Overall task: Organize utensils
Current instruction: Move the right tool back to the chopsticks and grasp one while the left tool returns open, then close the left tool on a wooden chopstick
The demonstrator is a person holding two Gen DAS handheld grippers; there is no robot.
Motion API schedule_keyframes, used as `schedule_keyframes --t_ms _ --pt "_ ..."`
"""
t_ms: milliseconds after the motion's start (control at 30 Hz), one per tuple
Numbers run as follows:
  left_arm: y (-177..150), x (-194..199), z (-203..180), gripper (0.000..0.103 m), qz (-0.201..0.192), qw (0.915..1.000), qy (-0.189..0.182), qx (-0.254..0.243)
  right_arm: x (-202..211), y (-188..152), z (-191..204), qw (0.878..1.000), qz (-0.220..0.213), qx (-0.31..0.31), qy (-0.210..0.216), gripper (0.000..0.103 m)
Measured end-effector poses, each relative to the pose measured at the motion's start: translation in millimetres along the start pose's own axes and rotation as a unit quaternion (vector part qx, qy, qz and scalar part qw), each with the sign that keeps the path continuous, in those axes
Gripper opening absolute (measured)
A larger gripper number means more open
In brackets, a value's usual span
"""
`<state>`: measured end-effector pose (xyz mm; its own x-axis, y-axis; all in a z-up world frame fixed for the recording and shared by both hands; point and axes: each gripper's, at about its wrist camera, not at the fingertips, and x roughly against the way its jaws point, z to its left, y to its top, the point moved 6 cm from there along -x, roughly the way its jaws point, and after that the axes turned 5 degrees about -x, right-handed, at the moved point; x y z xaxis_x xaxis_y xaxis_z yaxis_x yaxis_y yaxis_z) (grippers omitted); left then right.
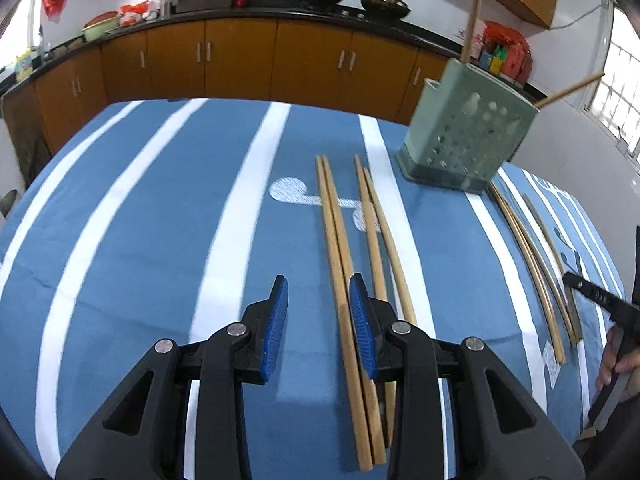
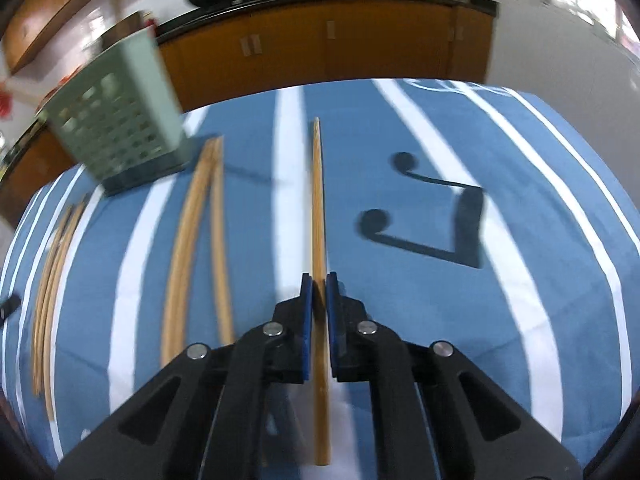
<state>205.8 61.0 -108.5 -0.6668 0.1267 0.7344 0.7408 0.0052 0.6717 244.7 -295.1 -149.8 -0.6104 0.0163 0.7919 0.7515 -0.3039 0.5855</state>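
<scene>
The left gripper sits low in the frame's centre, jaws spread wide and gripping nothing; its right pad hangs just over a pair of chopsticks lying flat on the blue striped tablecloth. Just right of those lies a second pair. Further right, more chopsticks curve along the cloth near the frame's edge. In the upper right stands the green utensil holder, with sticks poking out the top.

Over to the right gripper: jaws squeezed narrow, pinching a single chopstick that runs straight up the frame's centre. Loose chopsticks lie to its left, the holder blurred in the upper left.
</scene>
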Motion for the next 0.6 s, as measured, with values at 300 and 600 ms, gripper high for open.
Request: schedule_keyframes --t_ms 300,600 --pt "-11 -16 -12 0.019 0.028 0.9992 0.001 -0.029 -1 1 -7 1.000 -0.003 0.005 -0.005 0.008" --pt "-10 -22 -14 0.018 0.036 0.9971 0.040 -0.054 0 -1 -4 1.000 -0.003 0.010 -0.002 0.008"
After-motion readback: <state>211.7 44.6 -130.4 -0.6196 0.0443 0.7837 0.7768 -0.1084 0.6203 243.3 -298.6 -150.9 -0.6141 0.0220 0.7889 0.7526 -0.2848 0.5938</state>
